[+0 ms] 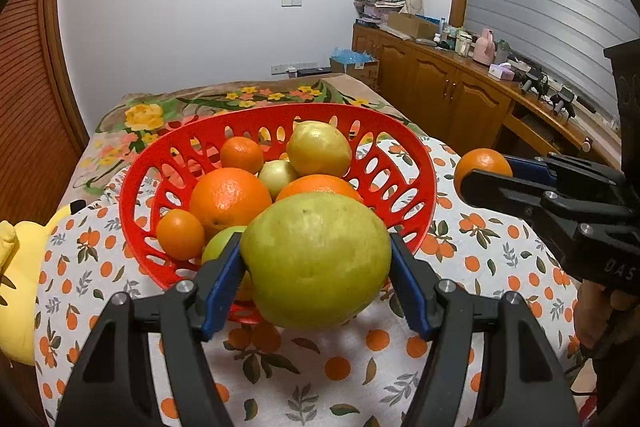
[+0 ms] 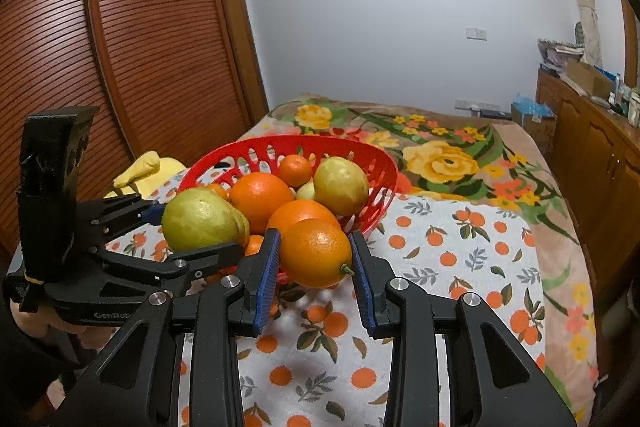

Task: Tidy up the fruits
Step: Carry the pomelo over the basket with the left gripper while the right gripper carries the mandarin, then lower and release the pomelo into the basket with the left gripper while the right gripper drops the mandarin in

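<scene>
Gripping a large yellow-green pear (image 1: 316, 259), the left gripper (image 1: 316, 283) fills the lower centre of the left wrist view, its blue-padded jaws spread wide and pressed against both sides of the fruit, which is held in front of the near rim of the red basket (image 1: 404, 147). In the right wrist view the right gripper (image 2: 316, 263) sits at lower centre, its jaws closed partway on an orange (image 2: 316, 253), held just before the basket's near rim and above the orange-print cloth (image 2: 460, 247). The same orange shows at the right edge of the left wrist view, to the right of the basket. Inside the basket lie a big orange (image 1: 230, 199), two small mandarins (image 1: 242, 155), a second pear (image 1: 319, 148) at the back, a pale small fruit (image 1: 278, 174) in the middle and a green fruit (image 1: 220, 245) at the front. The cloth lies over a bed with a floral blanket (image 2: 440, 151). A yellow plush toy (image 1: 16, 267) is at the left edge.
</scene>
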